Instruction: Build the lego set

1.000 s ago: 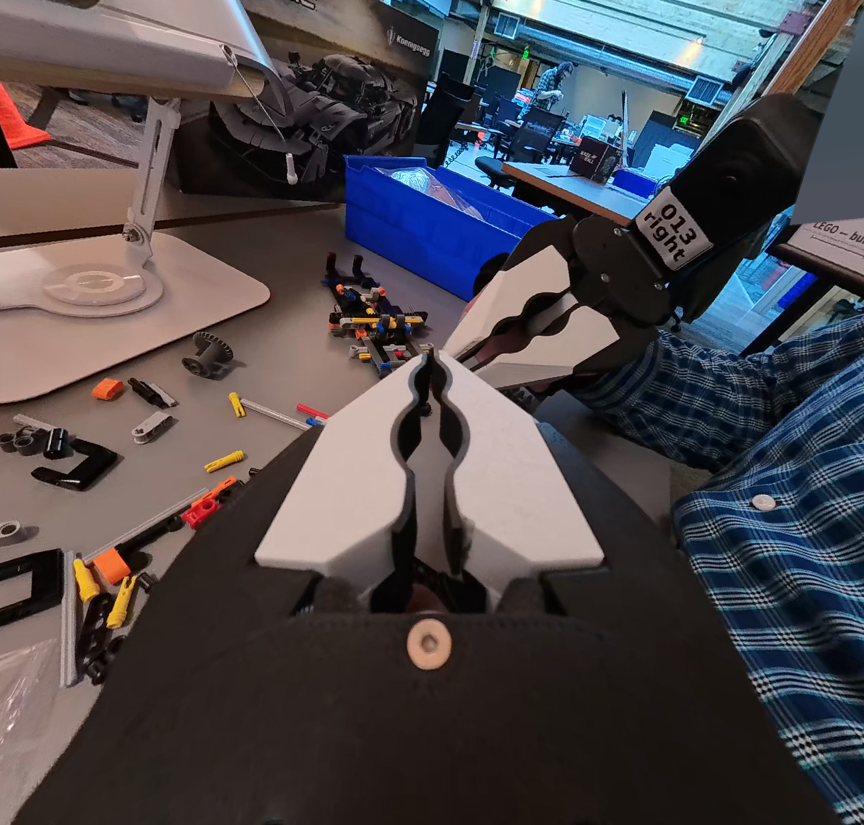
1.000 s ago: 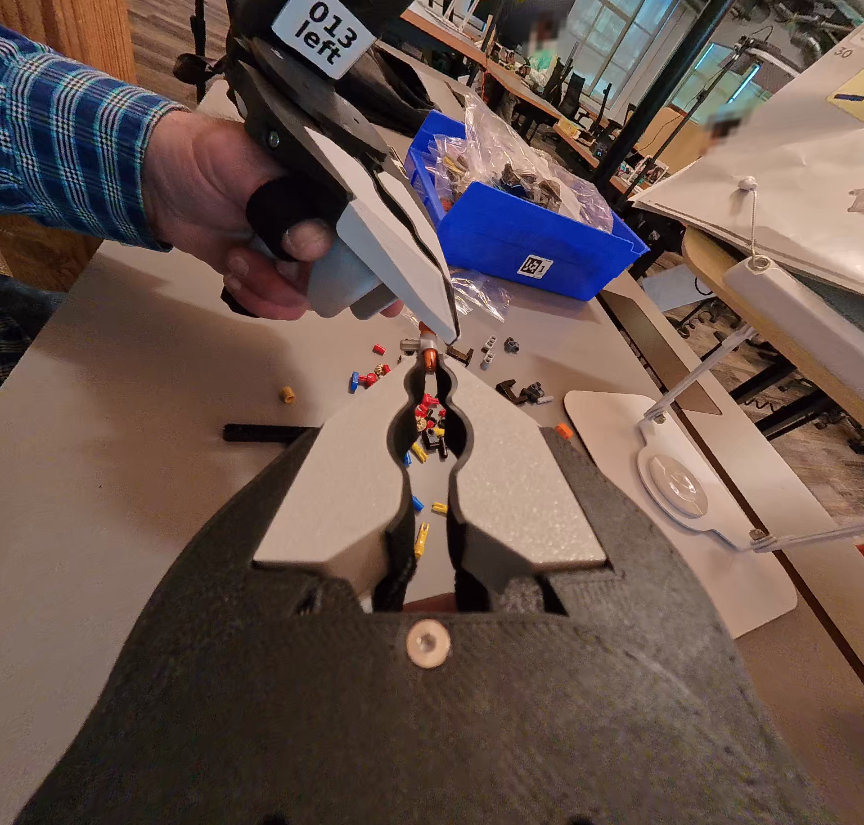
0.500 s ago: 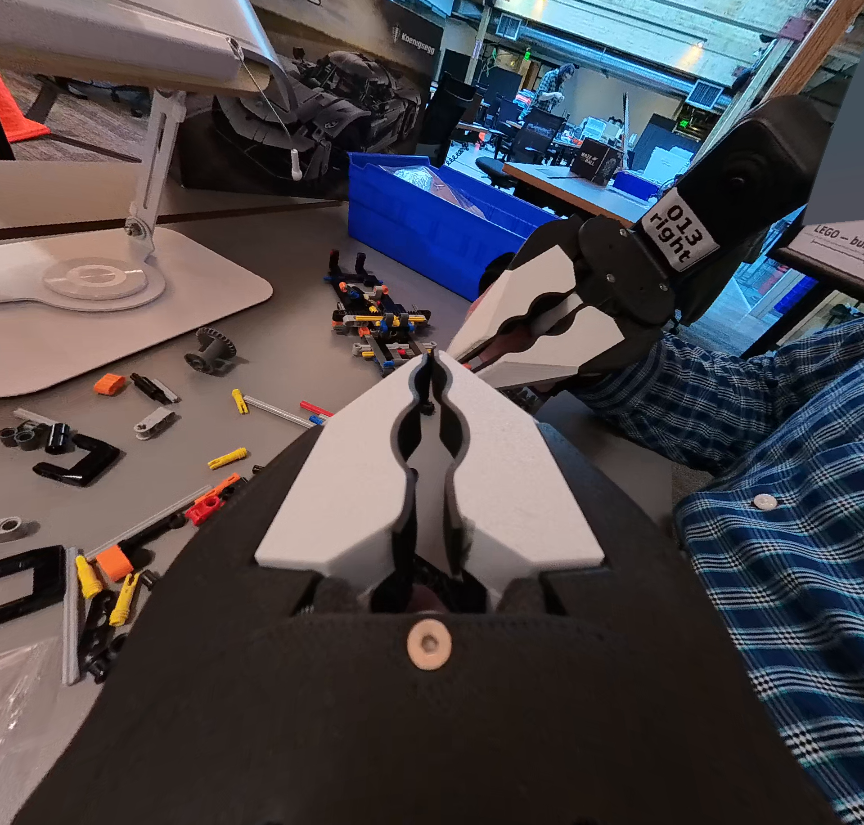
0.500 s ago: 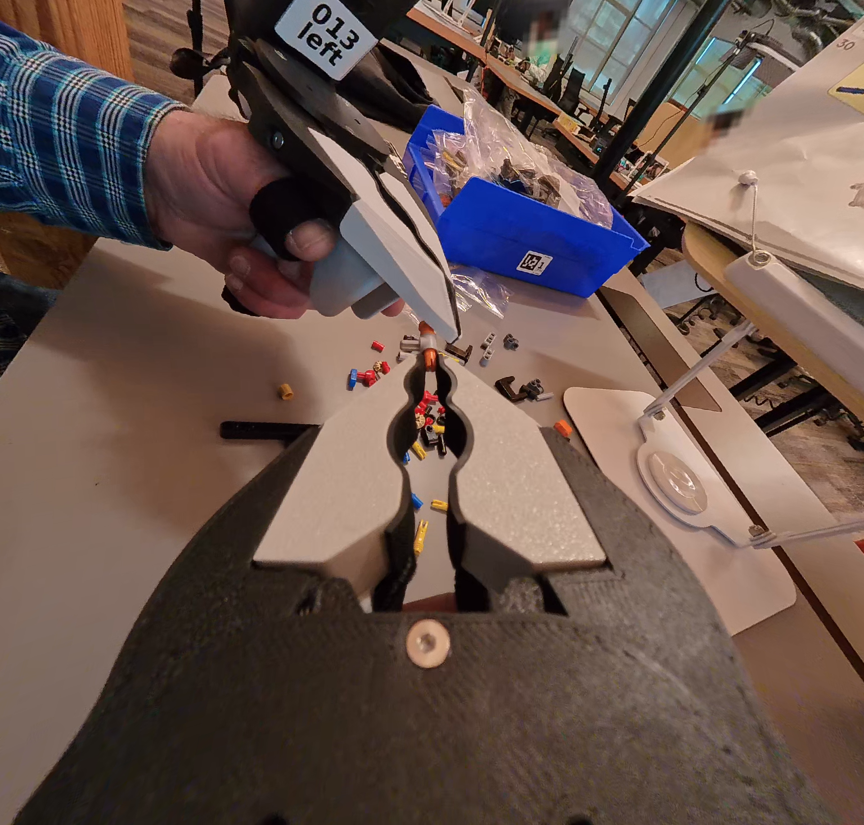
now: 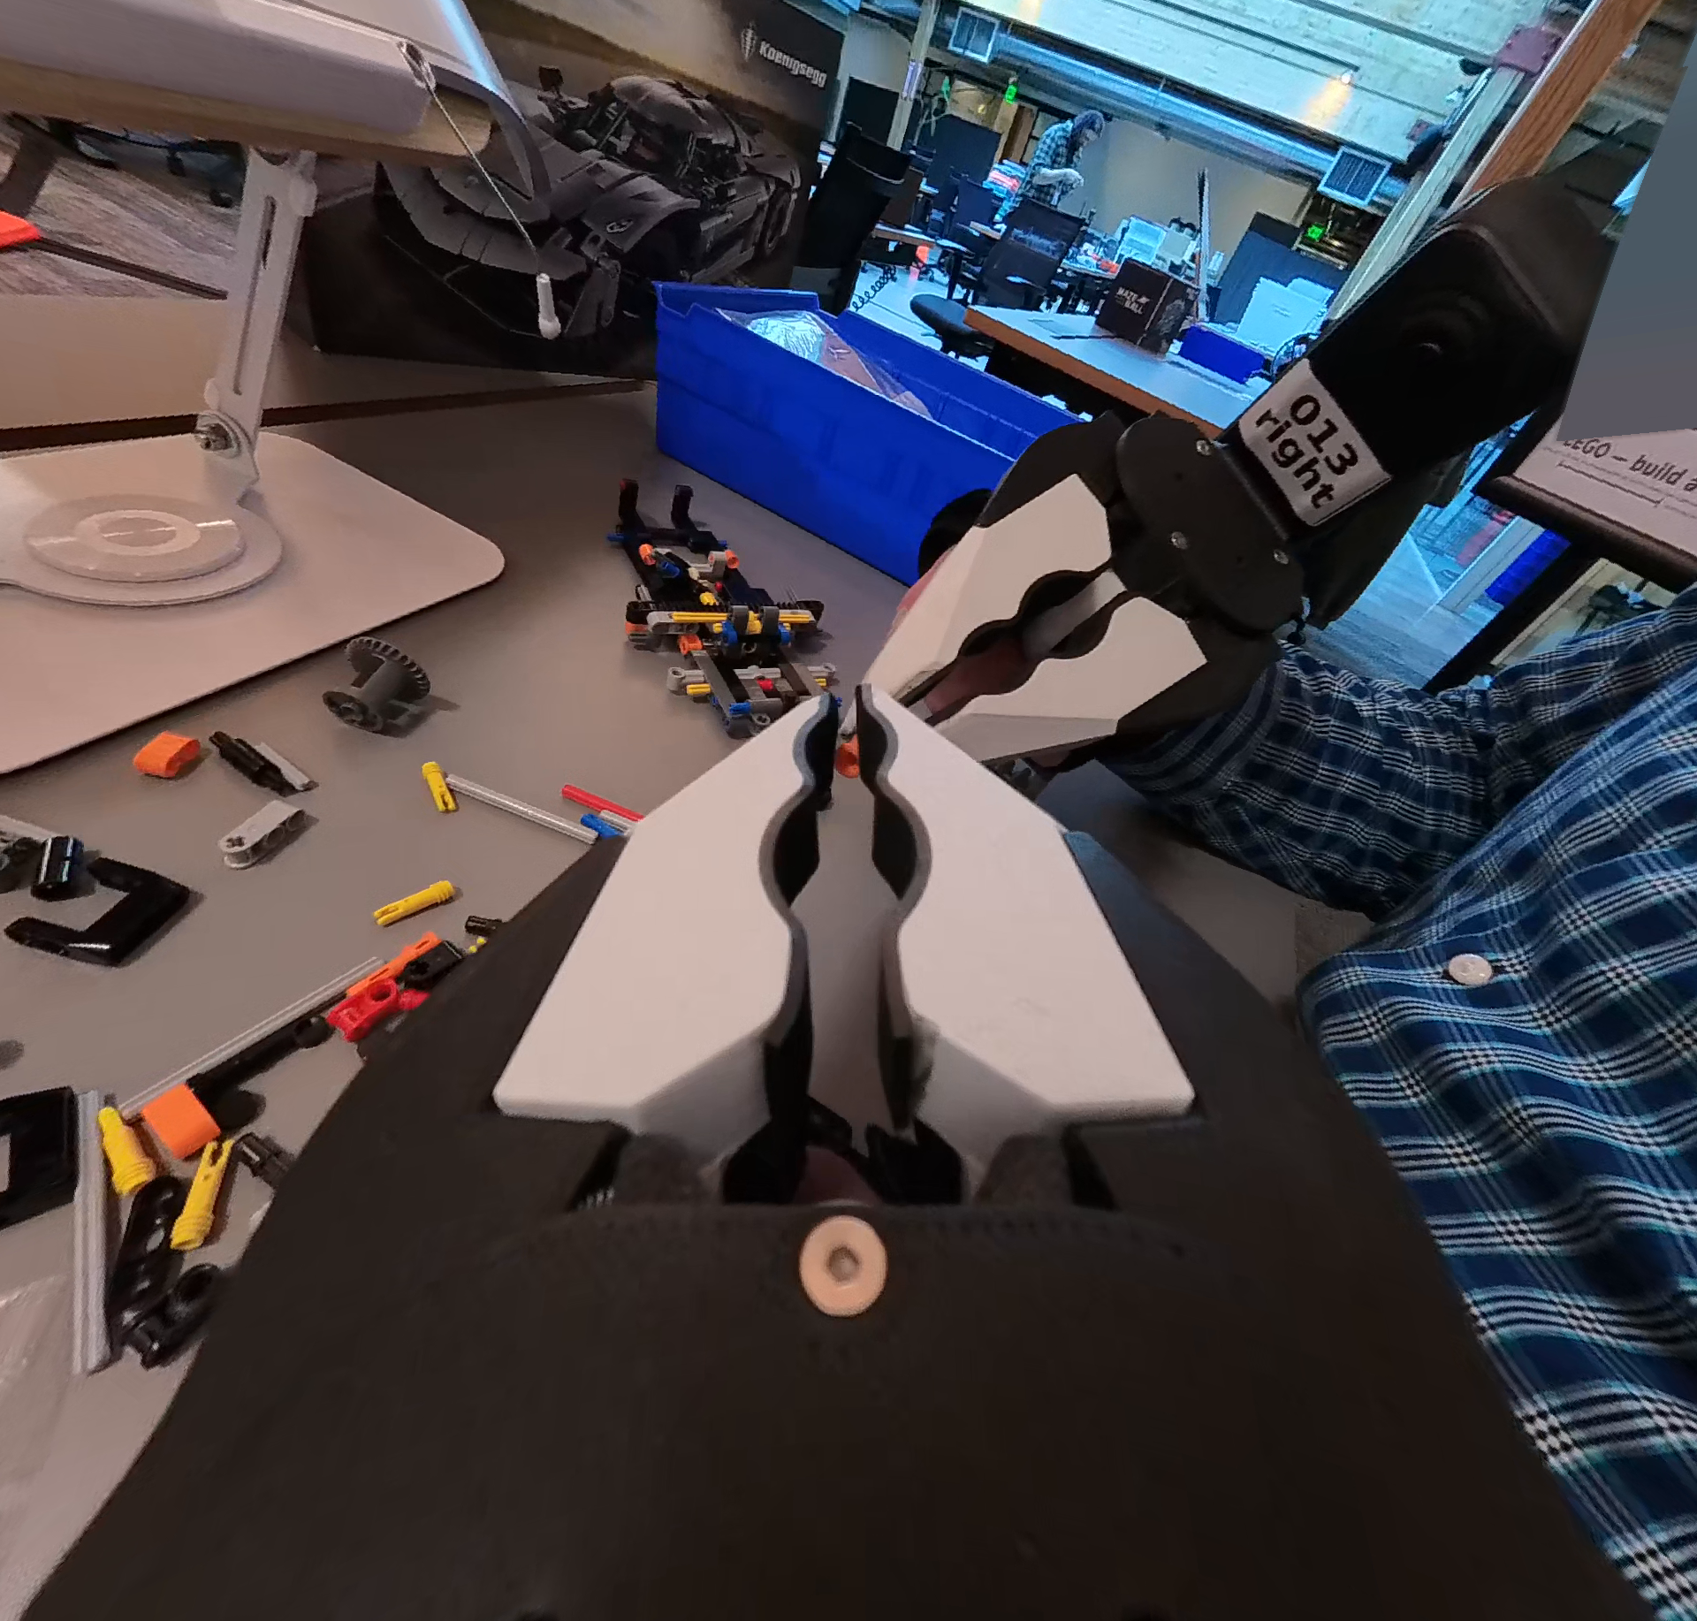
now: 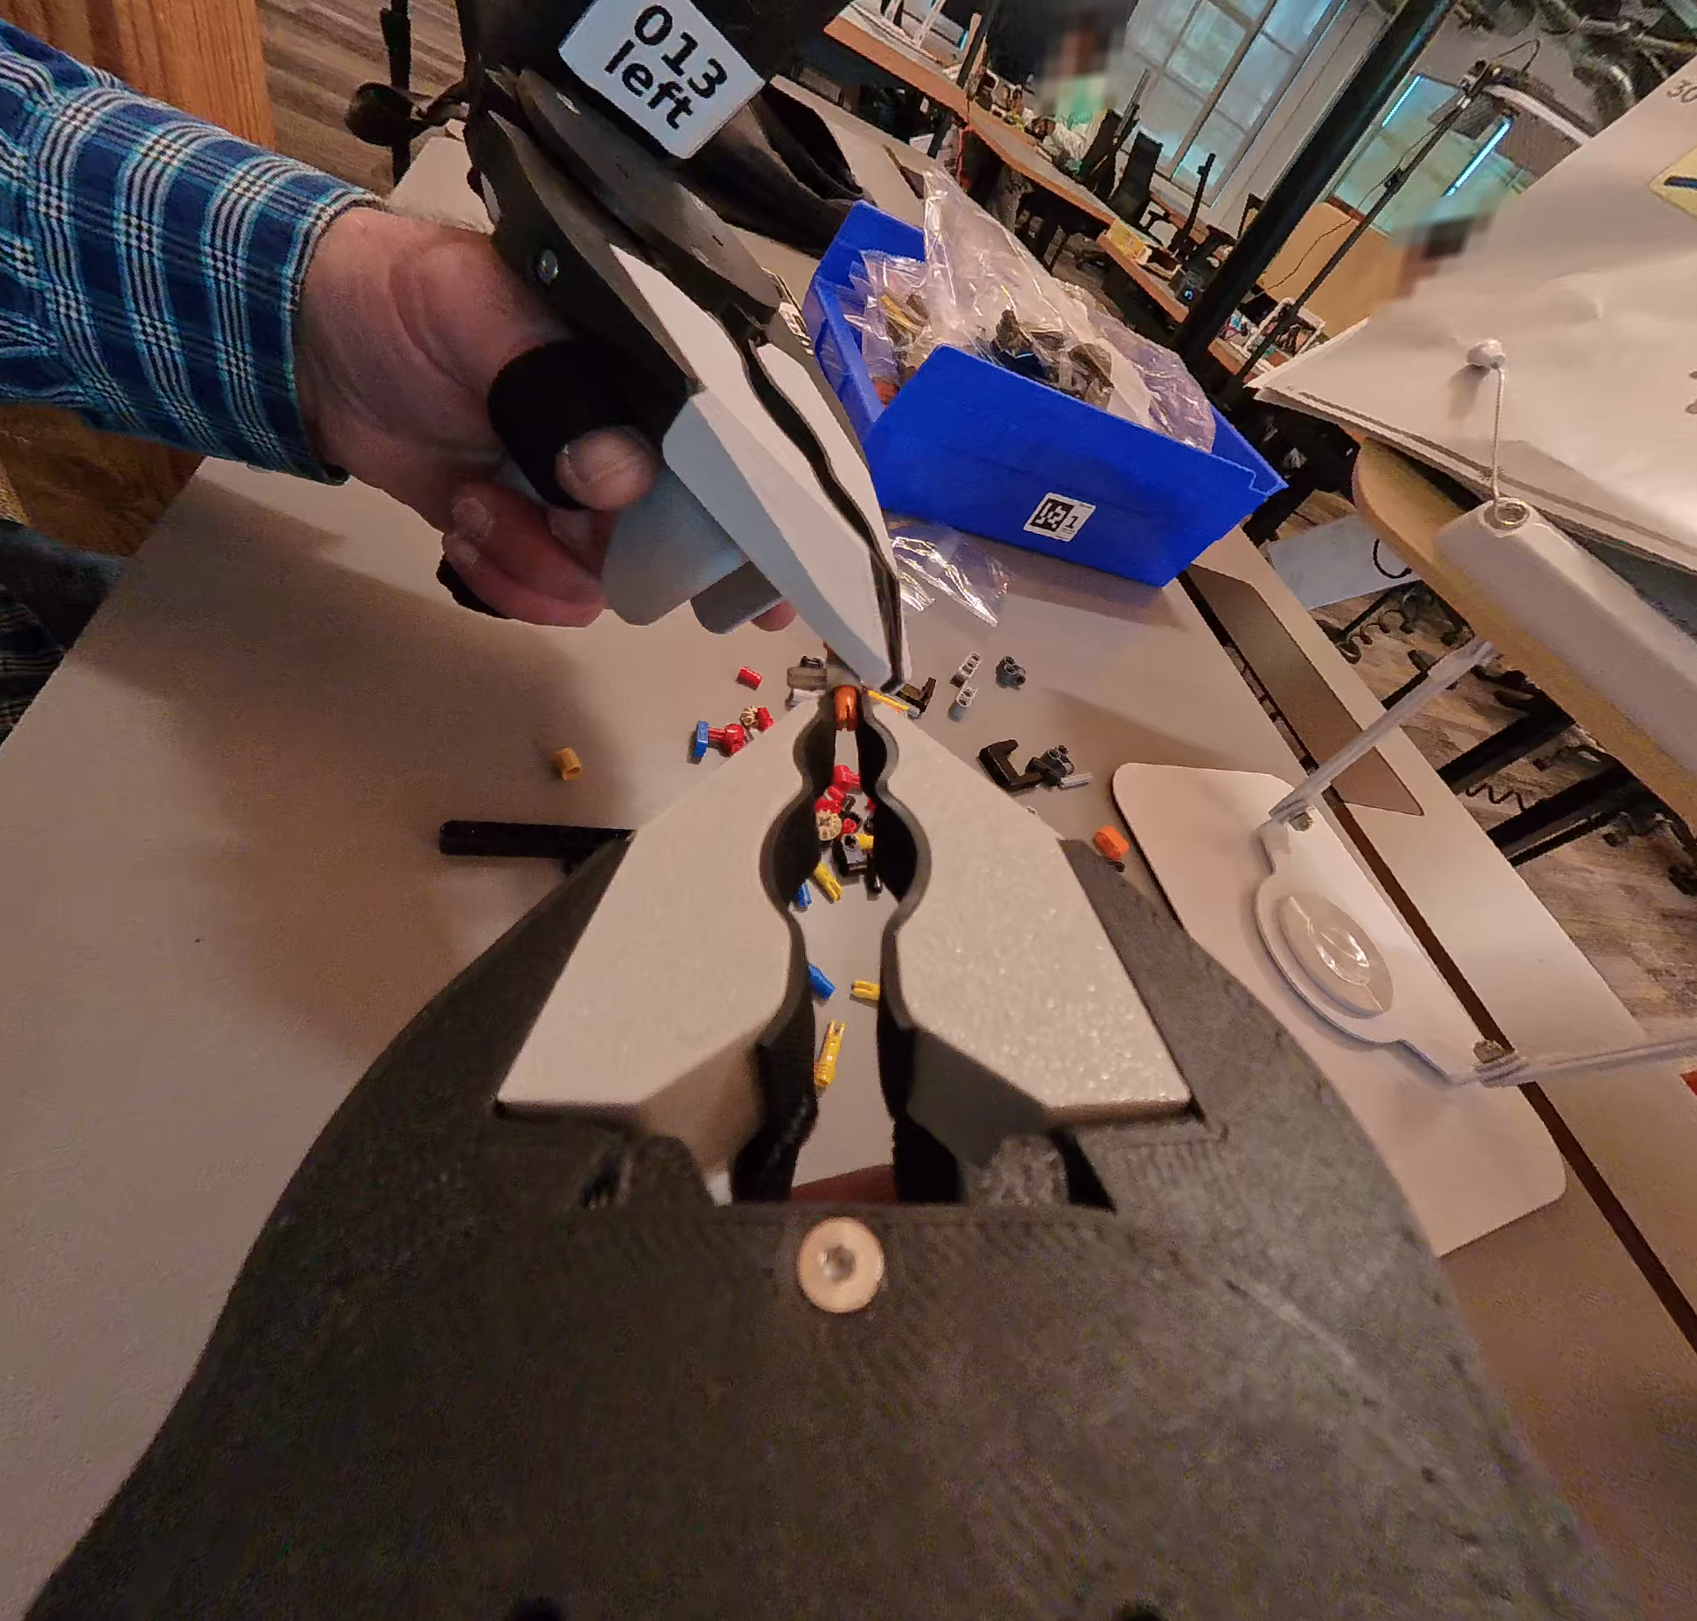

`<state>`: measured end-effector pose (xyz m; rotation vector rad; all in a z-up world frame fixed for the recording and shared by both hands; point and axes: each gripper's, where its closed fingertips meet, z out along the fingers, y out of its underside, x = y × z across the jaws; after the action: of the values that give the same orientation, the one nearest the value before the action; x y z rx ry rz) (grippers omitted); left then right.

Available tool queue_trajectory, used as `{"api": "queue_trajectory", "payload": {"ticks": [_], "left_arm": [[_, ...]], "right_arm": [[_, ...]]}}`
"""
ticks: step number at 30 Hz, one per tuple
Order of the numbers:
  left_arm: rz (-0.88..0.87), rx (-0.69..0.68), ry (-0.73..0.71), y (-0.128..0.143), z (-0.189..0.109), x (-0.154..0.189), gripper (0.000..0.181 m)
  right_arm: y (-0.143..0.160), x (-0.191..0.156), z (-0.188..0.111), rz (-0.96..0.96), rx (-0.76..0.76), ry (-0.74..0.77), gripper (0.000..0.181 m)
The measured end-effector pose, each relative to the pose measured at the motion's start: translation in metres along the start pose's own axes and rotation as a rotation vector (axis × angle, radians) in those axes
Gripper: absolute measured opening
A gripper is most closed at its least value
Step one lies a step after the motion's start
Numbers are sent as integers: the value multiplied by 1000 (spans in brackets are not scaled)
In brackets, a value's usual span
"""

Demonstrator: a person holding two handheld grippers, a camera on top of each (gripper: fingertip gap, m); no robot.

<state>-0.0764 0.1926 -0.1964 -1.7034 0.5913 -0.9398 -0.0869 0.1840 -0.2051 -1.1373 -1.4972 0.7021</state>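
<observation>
A small orange Lego piece point(image 6: 845, 704) is pinched at the tips of my right gripper point(image 6: 843, 712), which is shut on it above the grey table point(image 6: 230, 796). My left gripper point(image 5: 847, 721) has its jaws slightly apart, and the orange piece point(image 5: 845, 755) shows in the gap. The two grippers meet tip to tip: the left gripper point(image 6: 886, 672) sits just above and right of the piece, and the right gripper point(image 5: 895, 691) comes in from the right. A partly built black assembly point(image 5: 725, 631) lies on the table beyond.
Loose pieces point(image 5: 413, 902) are scattered on the left and under the right gripper point(image 6: 840, 842). A blue bin point(image 5: 826, 438) with bagged parts stands behind point(image 6: 1038, 466). A white stand base point(image 5: 230, 567) holds a booklet point(image 6: 1331, 934). The set's box point(image 5: 597, 154) stands at the back. My left and right fingertips are right by each other. Both grippers' tips are roughly 20 cm from the partly built black assembly point(image 5: 725, 631).
My left gripper's tips were together and now stand slightly apart, with the orange piece showing between them. Both grippers have stayed almost in place.
</observation>
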Motion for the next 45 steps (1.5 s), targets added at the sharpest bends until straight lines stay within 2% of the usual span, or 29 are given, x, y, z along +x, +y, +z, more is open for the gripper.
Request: {"api": "queue_trajectory", "payload": {"ticks": [16,23,33,45], "left_arm": [[-27,-2,8,1,0,1,1],[-51,1,30,1,0,4,11],[-68,17,-2,-2,-6,-1,14],[-145,8,71,4,-10,9,8]], "right_arm": [[0,-2,0,-44,-11,11,1],[2,0,1,-41,-24,18,1],[-3,5,-2,-17,8,33,1],[-5,-5,-1,-56,30,1,1]]}}
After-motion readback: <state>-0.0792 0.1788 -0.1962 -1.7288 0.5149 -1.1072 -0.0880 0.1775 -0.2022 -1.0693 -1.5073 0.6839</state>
